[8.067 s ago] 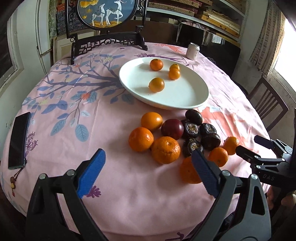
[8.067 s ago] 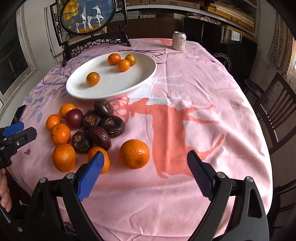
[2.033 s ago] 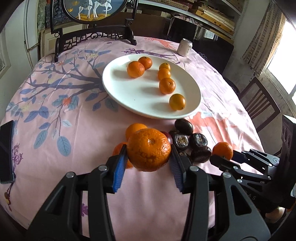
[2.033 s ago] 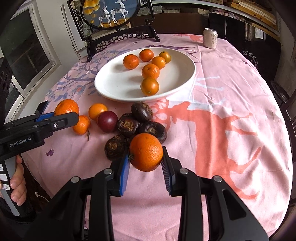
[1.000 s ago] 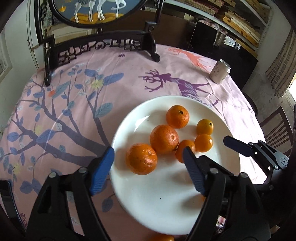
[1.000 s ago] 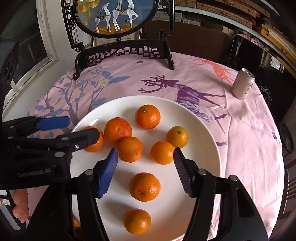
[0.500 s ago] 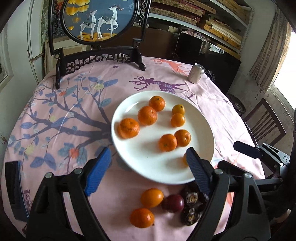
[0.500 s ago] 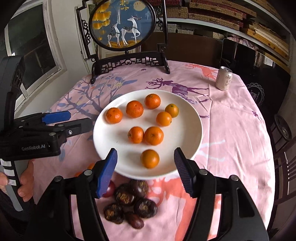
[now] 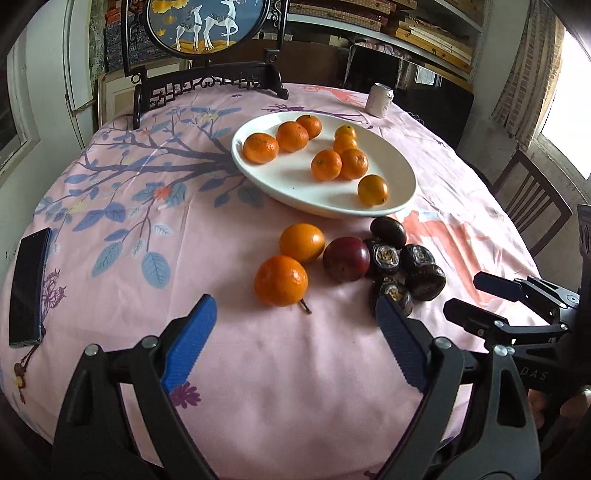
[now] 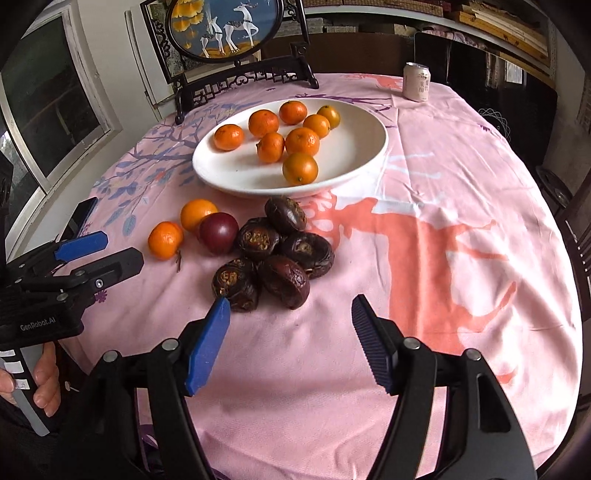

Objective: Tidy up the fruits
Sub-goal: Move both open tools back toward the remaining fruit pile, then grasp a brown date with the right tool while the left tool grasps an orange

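Observation:
A white plate (image 9: 400, 173) (image 10: 354, 173) holds several oranges. On the pink cloth in front of it lie two oranges (image 9: 280, 280) (image 9: 302, 242), a dark red fruit (image 9: 346, 258) (image 10: 218, 232) and several dark wrinkled fruits (image 9: 421, 277) (image 10: 284, 275). My left gripper (image 9: 295, 343) is open and empty, just short of the nearer orange. My right gripper (image 10: 291, 339) is open and empty, just short of the dark fruits. Each gripper shows in the other's view, the left (image 10: 96, 251) and the right (image 9: 487, 299).
A drinks can (image 9: 379, 99) (image 10: 416, 82) stands at the far side of the table. A framed deer picture on a black stand (image 9: 207, 26) (image 10: 225, 26) is at the back. A phone (image 9: 29, 288) lies at the left edge. Chairs stand to the right.
Both grippers have pulled back from the plate toward the near table edge and lowered toward the loose fruit. Both stay open and empty.

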`<action>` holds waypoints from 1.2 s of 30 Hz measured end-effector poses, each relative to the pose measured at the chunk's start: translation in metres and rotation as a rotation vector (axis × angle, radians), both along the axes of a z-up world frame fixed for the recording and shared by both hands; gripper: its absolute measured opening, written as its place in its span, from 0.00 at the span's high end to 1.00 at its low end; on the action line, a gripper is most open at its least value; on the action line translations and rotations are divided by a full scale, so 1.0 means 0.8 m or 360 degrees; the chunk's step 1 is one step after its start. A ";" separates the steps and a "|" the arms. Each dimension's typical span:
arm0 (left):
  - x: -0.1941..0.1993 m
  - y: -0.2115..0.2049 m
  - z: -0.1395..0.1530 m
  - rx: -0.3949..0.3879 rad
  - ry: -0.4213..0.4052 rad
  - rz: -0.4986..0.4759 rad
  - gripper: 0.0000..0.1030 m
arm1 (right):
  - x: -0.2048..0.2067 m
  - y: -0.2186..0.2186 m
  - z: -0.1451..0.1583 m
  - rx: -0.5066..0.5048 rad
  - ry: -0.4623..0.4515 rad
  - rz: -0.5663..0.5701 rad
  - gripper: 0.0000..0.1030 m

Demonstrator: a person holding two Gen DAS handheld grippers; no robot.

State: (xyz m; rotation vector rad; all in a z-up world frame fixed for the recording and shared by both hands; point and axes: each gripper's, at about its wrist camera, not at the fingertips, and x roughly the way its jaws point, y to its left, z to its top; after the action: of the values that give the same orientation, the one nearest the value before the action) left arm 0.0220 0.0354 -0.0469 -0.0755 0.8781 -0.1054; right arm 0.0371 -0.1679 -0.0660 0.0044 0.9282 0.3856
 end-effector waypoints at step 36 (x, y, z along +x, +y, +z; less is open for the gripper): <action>0.054 0.002 -0.052 -0.0001 0.0180 0.0062 0.49 | 0.006 -0.021 -0.018 0.0079 0.0054 -0.0070 0.79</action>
State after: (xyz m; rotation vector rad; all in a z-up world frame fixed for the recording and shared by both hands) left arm 0.0649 0.0367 -0.0887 -0.0999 0.9890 -0.0652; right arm 0.0416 -0.1848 -0.0805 0.0768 0.9504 0.3687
